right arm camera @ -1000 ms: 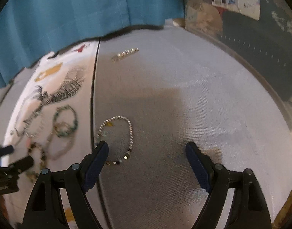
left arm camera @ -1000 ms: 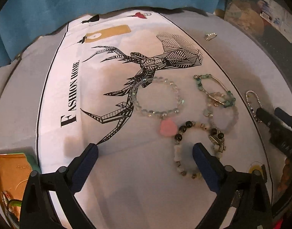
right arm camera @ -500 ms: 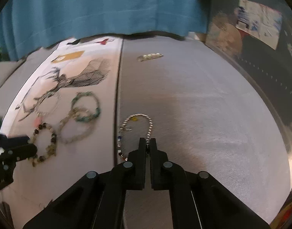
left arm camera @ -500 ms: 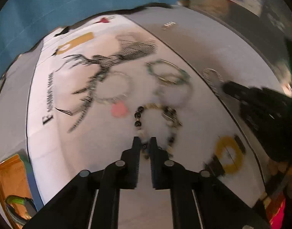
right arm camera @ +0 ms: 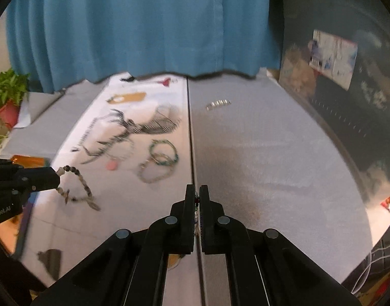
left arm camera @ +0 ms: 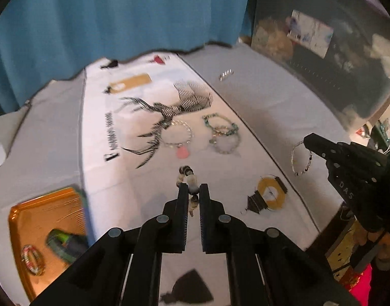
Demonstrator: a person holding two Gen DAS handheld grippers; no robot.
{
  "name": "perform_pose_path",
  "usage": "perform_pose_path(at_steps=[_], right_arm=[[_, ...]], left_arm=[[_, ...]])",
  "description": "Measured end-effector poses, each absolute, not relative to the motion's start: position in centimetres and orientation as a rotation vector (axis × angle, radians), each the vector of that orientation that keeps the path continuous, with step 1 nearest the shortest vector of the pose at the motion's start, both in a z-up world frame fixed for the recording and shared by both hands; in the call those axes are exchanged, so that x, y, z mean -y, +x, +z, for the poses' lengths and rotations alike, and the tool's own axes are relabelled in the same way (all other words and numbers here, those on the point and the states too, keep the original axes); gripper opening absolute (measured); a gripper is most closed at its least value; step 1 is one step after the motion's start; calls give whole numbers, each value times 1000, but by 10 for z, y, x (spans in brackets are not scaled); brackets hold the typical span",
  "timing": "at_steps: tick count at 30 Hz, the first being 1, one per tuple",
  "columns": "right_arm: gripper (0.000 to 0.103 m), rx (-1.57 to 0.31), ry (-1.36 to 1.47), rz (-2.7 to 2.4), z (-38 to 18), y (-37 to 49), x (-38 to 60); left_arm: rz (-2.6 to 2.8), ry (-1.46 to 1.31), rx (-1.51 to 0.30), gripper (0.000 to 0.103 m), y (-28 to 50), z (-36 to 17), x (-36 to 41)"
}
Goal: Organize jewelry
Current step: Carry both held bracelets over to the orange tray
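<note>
The left hand-held gripper [left arm camera: 194, 188] is clamped on a black-and-cream beaded bracelet [right arm camera: 76, 187], which hangs from its tips clear of the white deer-print cloth [left arm camera: 118, 178] on the tabletop [right arm camera: 271, 153]. The right hand-held gripper [right arm camera: 197, 195] is pinched on a thin silver bead-chain bracelet [left arm camera: 301, 159], a dangling loop in the left wrist view and only a sliver between the closed fingers in its own view.

Taking the printed deer [left arm camera: 167, 119] as landmark: at its lower edge lies a clear-bead bracelet with a pink heart charm [left arm camera: 178, 137]; to the deer's right lie a green beaded bracelet [left arm camera: 221, 126] and, touching it on the near side, a pale beaded bracelet [left arm camera: 225, 145]. Well beyond the deer's head, off the cloth on the grey surface, lies a small silver piece [left arm camera: 226, 74]. Down and left of the deer, at the cloth's near-left corner, sits an orange tray [left arm camera: 41, 219] holding what look like two items, one striped ring-like piece and one dark green one, both blurred.

By judgement the sorting is partly done: two pieces in the tray, two in transit, four left to collect. That totals five bracelets outside the tray, one silver piece, one tray, two grippers.
</note>
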State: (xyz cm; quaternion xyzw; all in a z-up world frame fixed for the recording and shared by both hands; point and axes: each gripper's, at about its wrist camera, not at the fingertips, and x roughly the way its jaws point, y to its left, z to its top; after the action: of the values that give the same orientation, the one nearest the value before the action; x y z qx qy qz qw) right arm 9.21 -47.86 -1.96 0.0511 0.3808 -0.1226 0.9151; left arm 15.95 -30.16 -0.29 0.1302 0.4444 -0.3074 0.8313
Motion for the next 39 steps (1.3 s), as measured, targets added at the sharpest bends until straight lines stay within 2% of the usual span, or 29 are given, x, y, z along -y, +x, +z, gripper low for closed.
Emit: perform_pose_path(at_steps=[13,28,39], right_arm=[[3,-745,81,-126,22,17,376],[3,-782,11,109,23,-75,230],[3,-875,-75,237,0,-117,157]], left_arm=[[-612,255,-823,6,71,48,204],[-514,206,-835,6,-27,29,78],[-473,157,-837,6,-72,10,31]])
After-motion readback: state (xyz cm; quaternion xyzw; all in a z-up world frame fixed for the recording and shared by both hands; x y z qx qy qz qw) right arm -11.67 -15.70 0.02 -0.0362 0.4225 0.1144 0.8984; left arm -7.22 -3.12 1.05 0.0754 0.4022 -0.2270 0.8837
